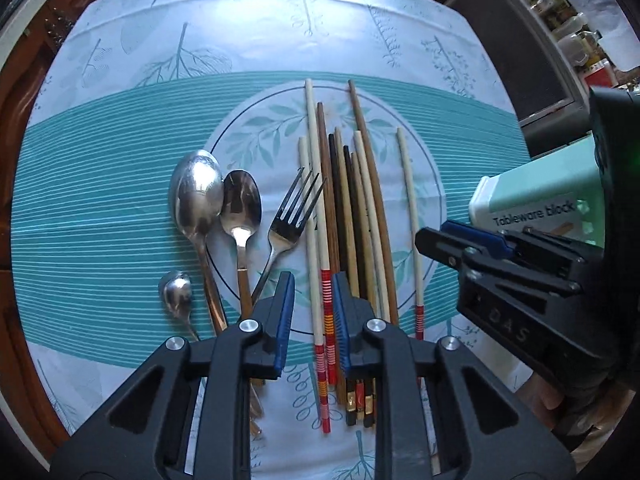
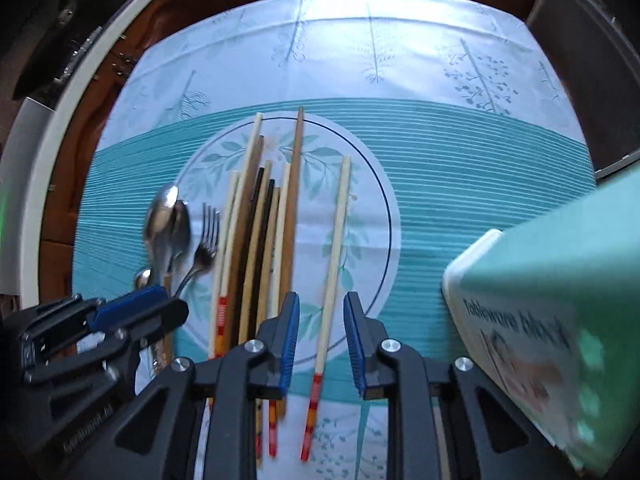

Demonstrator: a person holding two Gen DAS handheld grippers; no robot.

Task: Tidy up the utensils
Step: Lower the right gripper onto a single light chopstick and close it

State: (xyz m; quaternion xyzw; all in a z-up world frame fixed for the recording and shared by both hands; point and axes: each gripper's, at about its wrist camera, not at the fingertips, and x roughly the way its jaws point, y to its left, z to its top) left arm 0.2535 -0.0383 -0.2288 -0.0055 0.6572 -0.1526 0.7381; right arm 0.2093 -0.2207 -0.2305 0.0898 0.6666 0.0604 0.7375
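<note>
Several chopsticks [image 1: 352, 208] lie side by side on a teal placemat [image 1: 100, 220], with a lone cream chopstick [image 1: 408, 208] to their right. Two large spoons [image 1: 196, 196], a small spoon [image 1: 176, 290] and a fork [image 1: 288, 224] lie to their left. My left gripper [image 1: 313, 320] points down with its jaws narrowly apart around two cream, red-banded chopsticks, and a gap shows on the left side. My right gripper [image 2: 322, 340] straddles the lone cream chopstick [image 2: 338, 232], with gaps on both sides. Each gripper also shows in the other view: the right gripper [image 1: 444, 236] and the left gripper [image 2: 152, 304].
A mint green box [image 2: 560, 300] labelled "Tableware block" stands at the right edge of the placemat, close to my right gripper. A grey box [image 1: 516, 52] and a shelf of jars [image 1: 572, 28] are behind it. Brown wooden table [image 2: 132, 52] shows around the placemat.
</note>
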